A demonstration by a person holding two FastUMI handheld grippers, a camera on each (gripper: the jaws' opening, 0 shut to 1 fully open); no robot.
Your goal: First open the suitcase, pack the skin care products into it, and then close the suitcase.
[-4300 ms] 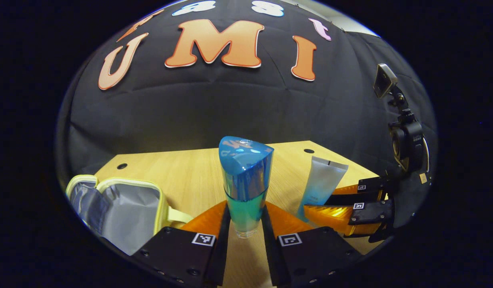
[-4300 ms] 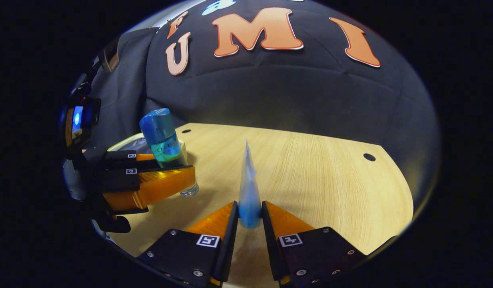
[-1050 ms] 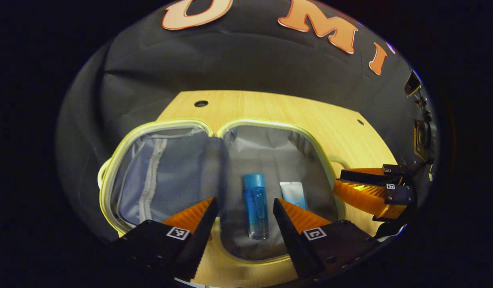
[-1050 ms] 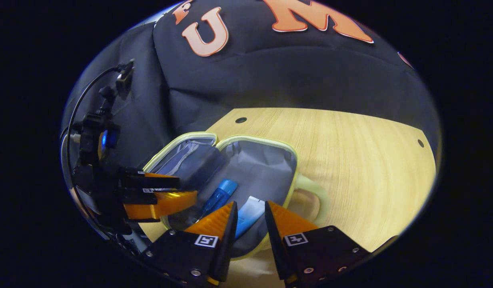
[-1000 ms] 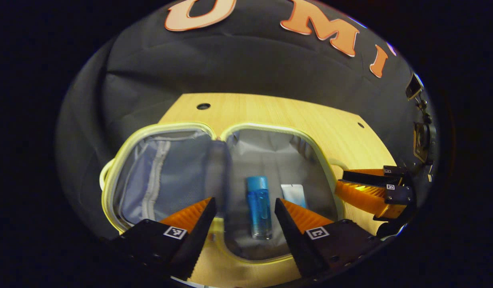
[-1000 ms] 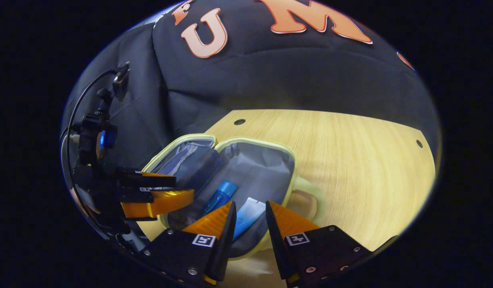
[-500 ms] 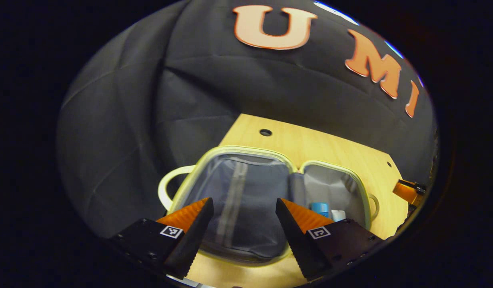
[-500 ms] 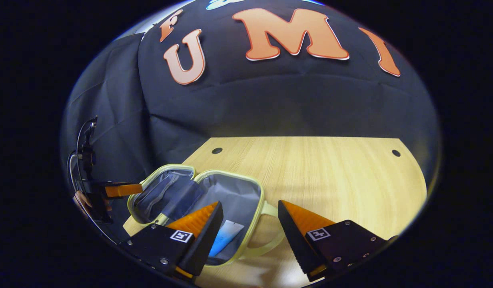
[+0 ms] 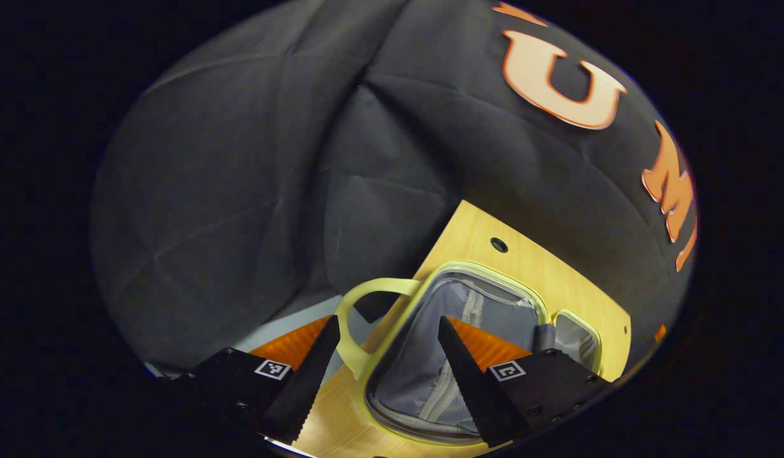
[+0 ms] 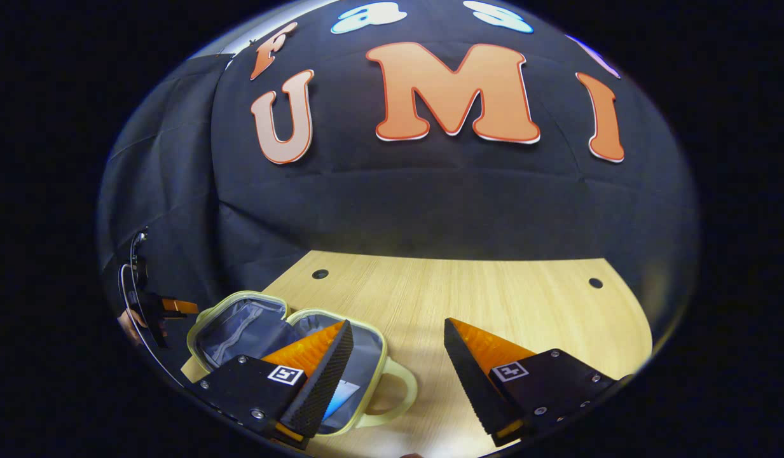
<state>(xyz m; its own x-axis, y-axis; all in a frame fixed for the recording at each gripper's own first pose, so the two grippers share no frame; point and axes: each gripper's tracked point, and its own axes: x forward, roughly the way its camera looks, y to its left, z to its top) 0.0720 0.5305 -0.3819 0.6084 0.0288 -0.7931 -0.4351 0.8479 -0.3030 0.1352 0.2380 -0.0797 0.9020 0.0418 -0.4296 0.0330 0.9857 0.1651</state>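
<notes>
The suitcase (image 9: 487, 267), a small grey-lined case with a pale yellow rim, lies open flat on the wooden table (image 10: 493, 292). In the left gripper view its lid half is close, and the yellow handle (image 9: 366, 289) loops up between the fingers of my left gripper (image 9: 386, 324), which is open and holds nothing. In the right gripper view the suitcase (image 10: 239, 296) sits at the lower left. A white and blue tube (image 10: 342, 393) lies in its right half, partly behind one finger. My right gripper (image 10: 398, 324) hangs open above the table beside the second handle (image 10: 404, 388).
The table's left corner (image 9: 474, 229) ends just behind the case, with the black cloth wall behind it. Bare wood stretches to the right of the case in the right gripper view. The left gripper (image 10: 175, 306) and a hand show small at the far left.
The right gripper opened, left the tube in the case and drew back and up. The left gripper, open throughout, swung left from over the blue bottle to the lid half's handle.
</notes>
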